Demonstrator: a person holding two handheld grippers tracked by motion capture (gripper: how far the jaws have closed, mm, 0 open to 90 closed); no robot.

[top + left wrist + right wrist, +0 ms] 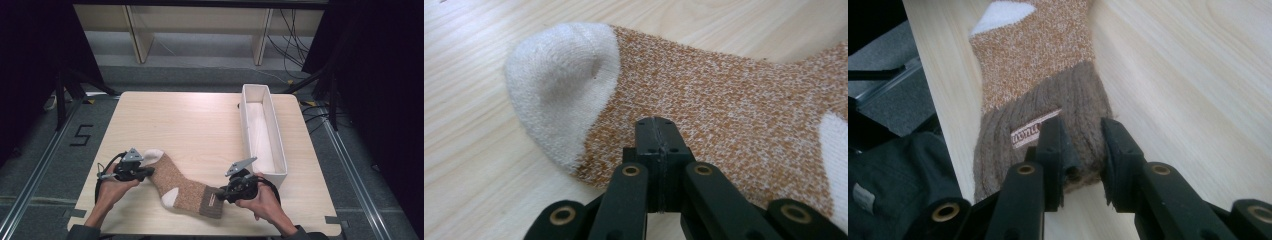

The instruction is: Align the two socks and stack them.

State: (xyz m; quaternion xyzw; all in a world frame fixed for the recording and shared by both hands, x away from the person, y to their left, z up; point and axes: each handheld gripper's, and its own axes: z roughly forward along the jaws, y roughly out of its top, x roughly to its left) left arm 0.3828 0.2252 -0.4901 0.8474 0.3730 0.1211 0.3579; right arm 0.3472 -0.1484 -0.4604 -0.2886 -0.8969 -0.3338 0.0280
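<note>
Gripping a brown-flecked knitted sock with white toe and heel (175,182), flat near the front edge of the pale wooden table (200,130): left gripper (656,134) clamped together on the foot near the toe, right gripper (1083,145) pinching the dark ribbed cuff (1048,115). Likely next: lifting both ends evenly, perhaps toward the long white tray (276,135).

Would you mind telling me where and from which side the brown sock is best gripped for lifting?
Grip the sock at its two ends: the foot just behind the white toe, from the table's left, and the ribbed brown cuff, from the right. It lies flat and limp, so the thin edges pinch easily and two end grips should keep it spread.
</note>
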